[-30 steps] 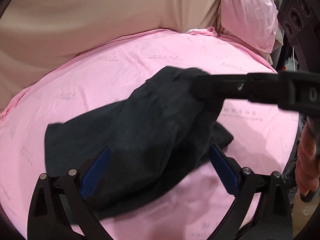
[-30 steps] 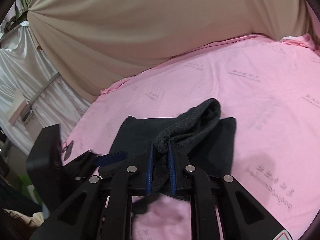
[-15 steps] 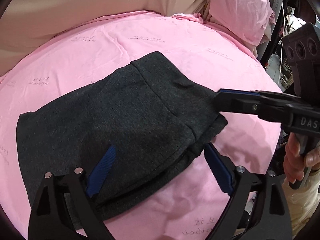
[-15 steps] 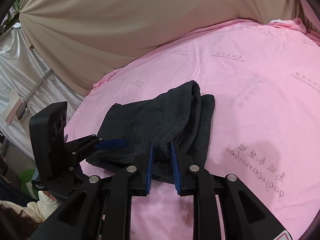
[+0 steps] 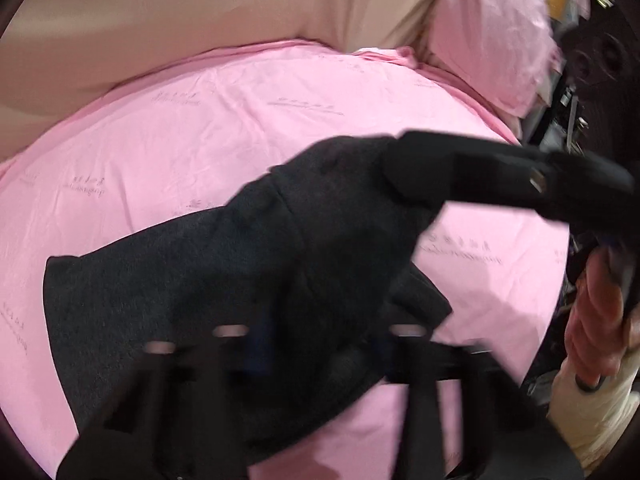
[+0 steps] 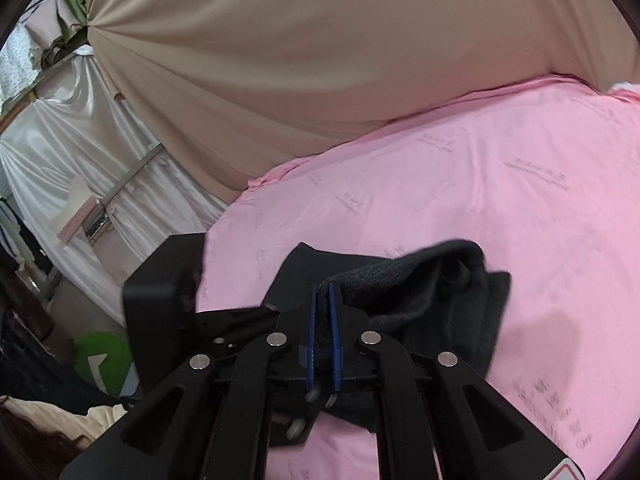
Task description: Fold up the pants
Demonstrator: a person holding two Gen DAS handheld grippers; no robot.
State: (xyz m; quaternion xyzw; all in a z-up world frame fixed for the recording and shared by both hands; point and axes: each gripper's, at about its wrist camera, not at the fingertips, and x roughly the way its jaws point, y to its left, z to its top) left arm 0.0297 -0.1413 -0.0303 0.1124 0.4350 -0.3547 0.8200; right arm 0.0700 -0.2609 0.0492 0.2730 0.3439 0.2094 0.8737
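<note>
Dark grey pants [image 5: 208, 292] lie partly folded on the pink bed sheet [image 5: 240, 120]. My right gripper [image 6: 323, 288] is shut on a raised fold of the pants [image 6: 432, 276] and holds it above the sheet; it shows in the left wrist view [image 5: 404, 172] coming in from the right. My left gripper [image 5: 320, 340] is blurred over the near edge of the pants, its fingers close together around cloth. It shows in the right wrist view [image 6: 224, 316] as a black body at the left of the pants.
A pink pillow [image 5: 492, 36] stands at the bed's far right. A beige drape [image 6: 320, 60] hangs behind the bed and white curtains [image 6: 80, 160] to the left. A green object [image 6: 104, 356] sits off the bed's left edge.
My right gripper has lifted its fold of the pants up off the bed again. My left gripper's fingers have closed in from wide open, and its view has blurred with motion.
</note>
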